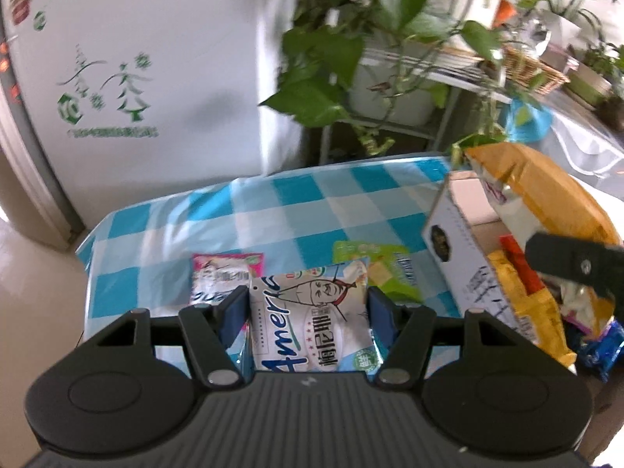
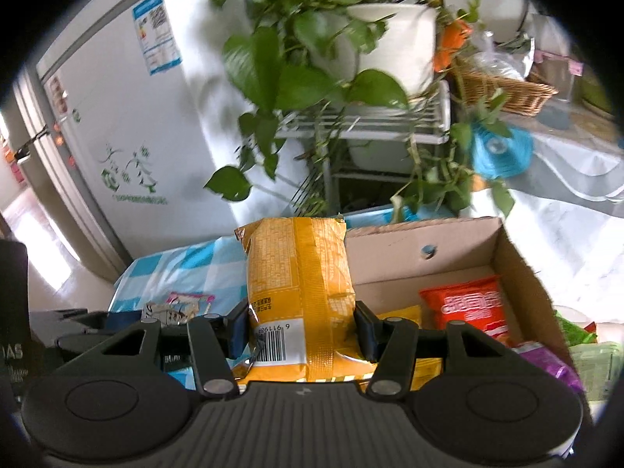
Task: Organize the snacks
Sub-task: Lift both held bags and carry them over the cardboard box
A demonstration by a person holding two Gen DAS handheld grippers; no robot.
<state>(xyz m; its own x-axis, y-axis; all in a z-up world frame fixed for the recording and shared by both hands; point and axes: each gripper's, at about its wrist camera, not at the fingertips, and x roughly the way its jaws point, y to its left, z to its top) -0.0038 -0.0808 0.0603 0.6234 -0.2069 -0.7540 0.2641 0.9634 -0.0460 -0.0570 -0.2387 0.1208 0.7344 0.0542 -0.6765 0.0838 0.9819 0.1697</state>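
My left gripper (image 1: 308, 304) is shut on a white and blue snack packet (image 1: 312, 323), lifted above the blue checked tablecloth (image 1: 273, 210). On the cloth behind it lie a pink packet (image 1: 222, 273) and a green packet (image 1: 386, 269). My right gripper (image 2: 302, 329) is shut on a tall yellow snack bag (image 2: 300, 284), held upright at the left end of an open cardboard box (image 2: 507, 249). Inside the box lies a red packet (image 2: 472, 304) among other snacks. The left wrist view shows the same yellow bag (image 1: 546, 191) over the box (image 1: 460, 249), with the right gripper's finger (image 1: 577, 261).
A white fridge (image 1: 136, 78) stands behind the table's far left. A potted plant (image 2: 394, 43) on a wire rack (image 2: 374, 124) trails leaves over the table's back edge. A wicker basket (image 2: 503, 89) and a blue bag (image 2: 503, 152) sit farther right. Purple and green packets (image 2: 553, 362) lie right of the box.
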